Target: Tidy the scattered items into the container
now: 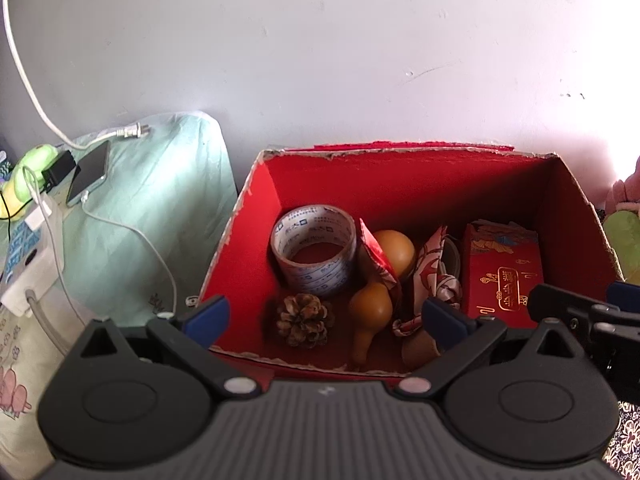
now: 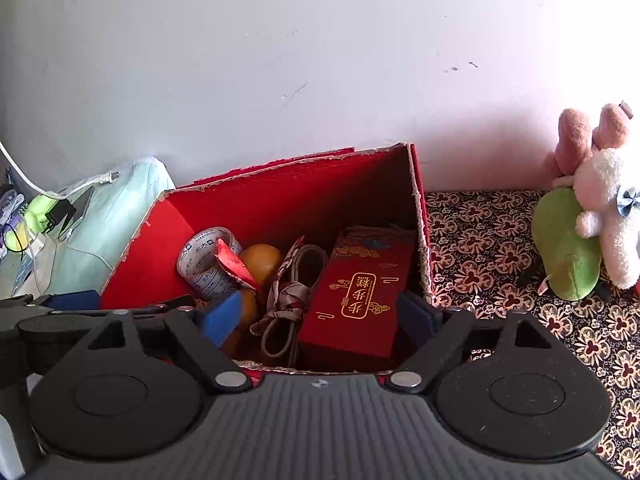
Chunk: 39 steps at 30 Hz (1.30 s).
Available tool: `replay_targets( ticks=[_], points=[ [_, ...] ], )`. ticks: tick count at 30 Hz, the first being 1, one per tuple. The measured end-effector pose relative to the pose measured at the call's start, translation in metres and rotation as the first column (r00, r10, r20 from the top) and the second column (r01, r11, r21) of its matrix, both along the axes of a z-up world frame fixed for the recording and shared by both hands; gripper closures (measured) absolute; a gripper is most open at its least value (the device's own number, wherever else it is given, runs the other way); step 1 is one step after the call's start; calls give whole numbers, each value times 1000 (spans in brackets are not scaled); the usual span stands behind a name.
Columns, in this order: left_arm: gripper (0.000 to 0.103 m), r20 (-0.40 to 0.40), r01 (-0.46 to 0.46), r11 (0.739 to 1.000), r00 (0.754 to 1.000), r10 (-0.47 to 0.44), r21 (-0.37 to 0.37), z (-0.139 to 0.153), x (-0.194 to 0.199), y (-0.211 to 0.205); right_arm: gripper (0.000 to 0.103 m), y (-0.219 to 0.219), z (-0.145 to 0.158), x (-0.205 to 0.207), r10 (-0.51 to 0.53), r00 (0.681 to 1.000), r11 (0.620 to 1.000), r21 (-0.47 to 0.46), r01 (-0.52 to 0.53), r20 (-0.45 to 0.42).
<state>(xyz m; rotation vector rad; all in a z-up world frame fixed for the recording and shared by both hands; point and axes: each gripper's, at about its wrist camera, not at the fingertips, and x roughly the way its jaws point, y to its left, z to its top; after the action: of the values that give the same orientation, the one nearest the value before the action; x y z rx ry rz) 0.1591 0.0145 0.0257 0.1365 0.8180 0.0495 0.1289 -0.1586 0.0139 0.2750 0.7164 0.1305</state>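
Red cardboard box (image 1: 248,216), open at the top, torn along its rim, standing against a pale wall. From the left wrist view I read its contents from left to right: a roll of printed packing tape (image 1: 314,250) set on edge near the left wall; a pine cone (image 1: 305,320) on the floor of the box in front of the roll; a tan gourd (image 1: 370,312) beside the cone, its narrow end toward me, with a rounder orange-tan body behind it (one gourd or two, I cannot tell); a red paper packet (image 1: 378,258) leaning between tape and gourd; a patterned scarf (image 1: 434,276) knotted around a loop of cord; and a red gift box (image 2: 358,300) with gold lettering, lying along the right wall.

My left gripper (image 1: 326,312) stands wide open over the near rim, nothing between its blue pads. My right gripper (image 2: 320,316) is likewise spread apart and grasps nothing; the gift box lies below, between its pads, untouched by them.

Outside the box: a phone (image 1: 89,172) on a green pillow at left, plush toys (image 2: 592,200) on a patterned bedspread (image 2: 480,240) at right.
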Motion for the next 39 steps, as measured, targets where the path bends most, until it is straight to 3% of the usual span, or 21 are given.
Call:
replay_targets(
  ticks=[10, 28, 39],
  points=[
    [1, -71, -21, 999, 997, 23, 24, -14, 10, 4, 10, 8, -3, 5, -15, 999, 999, -29, 13, -49],
    [1, -117, 24, 1000, 993, -25, -7, -32, 24, 10, 0, 15, -6, 8, -69, 998, 997, -13, 70, 5],
    [1, -120, 28, 1000, 992, -28, 1, -40, 29, 16, 0, 28, -10, 7, -39, 999, 995, -94, 40, 13]
  ],
)
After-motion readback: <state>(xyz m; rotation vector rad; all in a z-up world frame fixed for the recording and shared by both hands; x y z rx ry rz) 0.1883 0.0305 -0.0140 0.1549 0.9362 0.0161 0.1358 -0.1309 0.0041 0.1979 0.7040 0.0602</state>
